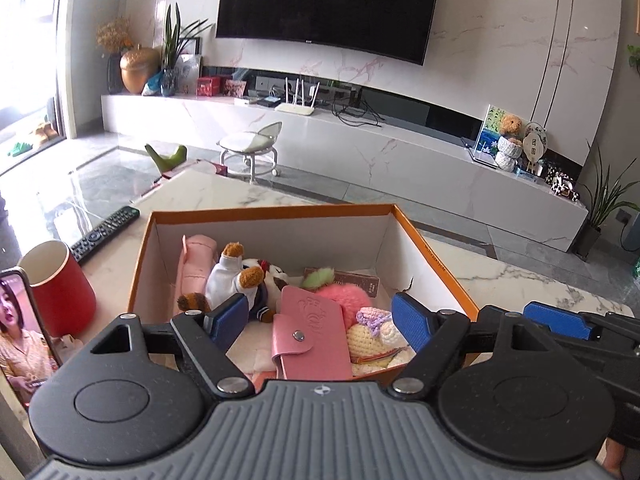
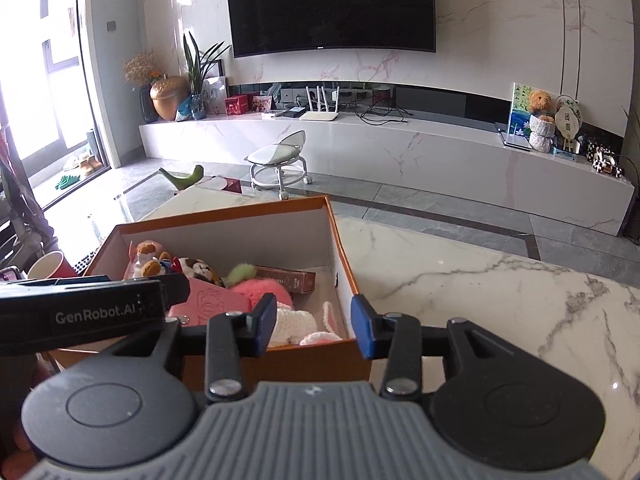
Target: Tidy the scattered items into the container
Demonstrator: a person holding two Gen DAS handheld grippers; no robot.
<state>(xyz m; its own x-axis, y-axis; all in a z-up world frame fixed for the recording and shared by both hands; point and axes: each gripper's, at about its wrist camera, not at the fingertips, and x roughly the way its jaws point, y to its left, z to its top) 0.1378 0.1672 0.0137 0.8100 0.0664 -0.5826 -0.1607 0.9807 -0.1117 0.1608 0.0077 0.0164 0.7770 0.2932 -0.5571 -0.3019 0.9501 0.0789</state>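
Both tongs, left gripper (image 1: 322, 320) and right gripper (image 2: 314, 326): parted, empty, above our filled orange box (image 1: 434, 258). Next, we judge: seek stray items on the marble table (image 2: 480, 280).

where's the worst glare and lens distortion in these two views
Left wrist view: window at the left edge is blown out white, its glare on the floor; TV edges bow from the fisheye. Right wrist view: window also overexposed, tabletop evenly lit; corners vignette dark; both sharp.

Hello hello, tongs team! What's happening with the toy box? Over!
Left tongs open, empty. Right tongs open, empty. Box holds the toys and pink wallet. Nothing in the way.
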